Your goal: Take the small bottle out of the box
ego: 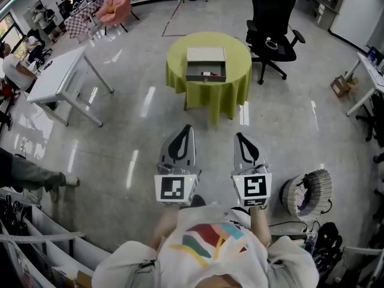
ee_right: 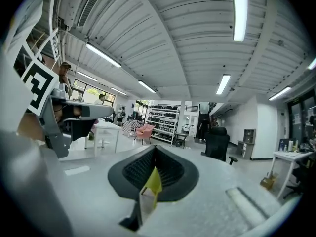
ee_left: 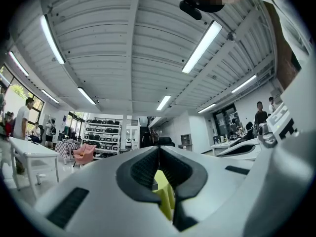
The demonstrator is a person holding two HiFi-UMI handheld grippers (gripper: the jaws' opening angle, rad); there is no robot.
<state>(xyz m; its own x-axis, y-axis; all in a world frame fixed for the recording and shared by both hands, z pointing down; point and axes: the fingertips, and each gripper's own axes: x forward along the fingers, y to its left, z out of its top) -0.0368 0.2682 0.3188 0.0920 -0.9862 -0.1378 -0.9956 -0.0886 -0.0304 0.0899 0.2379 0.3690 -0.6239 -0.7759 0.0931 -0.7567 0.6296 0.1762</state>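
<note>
While well beyond left gripper, small bottle in box.

The head camera looks from above the person forward and steeply down, over the left tool and right tool close below it, to the green surface well ahead on the floor. Each tool camera rides just behind its own jaws and faces along them, tilted up so that ceiling fills most of the frame. All three views share the surface, a green sliver past the jaws in both tool views, and the pink chair beyond.
</note>
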